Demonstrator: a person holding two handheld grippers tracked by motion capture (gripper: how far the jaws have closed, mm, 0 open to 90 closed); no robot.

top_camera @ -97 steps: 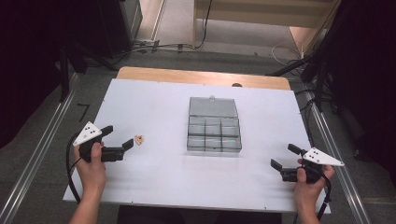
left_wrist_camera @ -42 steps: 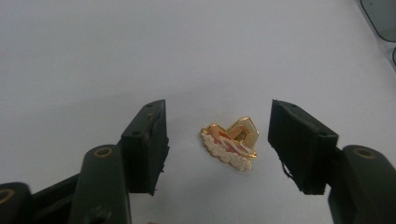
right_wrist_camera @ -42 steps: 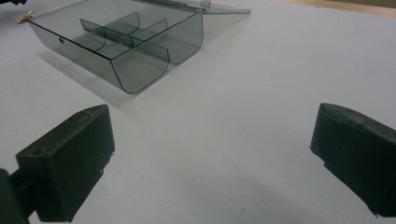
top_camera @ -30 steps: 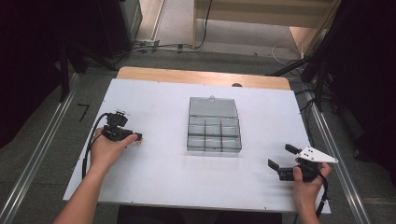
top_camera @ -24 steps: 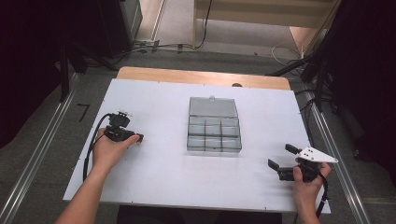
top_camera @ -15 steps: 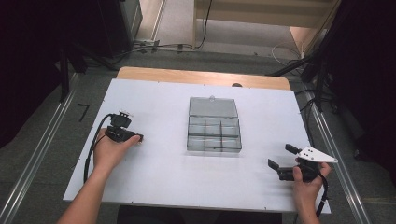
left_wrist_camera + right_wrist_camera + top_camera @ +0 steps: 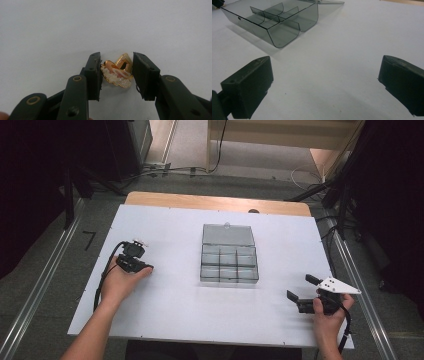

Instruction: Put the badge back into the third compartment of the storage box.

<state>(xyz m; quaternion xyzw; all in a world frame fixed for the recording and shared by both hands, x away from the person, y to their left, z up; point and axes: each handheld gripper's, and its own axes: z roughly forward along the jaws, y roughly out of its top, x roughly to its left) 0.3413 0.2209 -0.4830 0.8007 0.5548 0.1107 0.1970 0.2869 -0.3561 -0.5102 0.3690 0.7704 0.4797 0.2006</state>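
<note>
A small gold trinket (image 7: 117, 73) with a pink middle and a rim of white beads lies on the white table (image 7: 175, 310). My left gripper (image 7: 116, 67) points down over it with a jaw on each side. The left pad (image 7: 93, 72) touches the beads, and a thin gap remains at the right pad (image 7: 145, 75). In the high view the left gripper (image 7: 146, 268) is at the table's left, under the hand. My right gripper (image 7: 300, 287) rests near the front right corner, open and empty; in its own view the right gripper (image 7: 324, 75) has bare table between its jaws.
A clear grey compartment box (image 7: 229, 262) stands in the middle of the table with its lid (image 7: 227, 234) folded back. Its compartments look empty in the right gripper view, where the box (image 7: 274, 20) is at the upper left. A wooden strip (image 7: 215, 202) runs along the far edge.
My left gripper went forward to the trinket and tipped down over it, then crept slightly right over the last second. The right gripper has stayed put.
</note>
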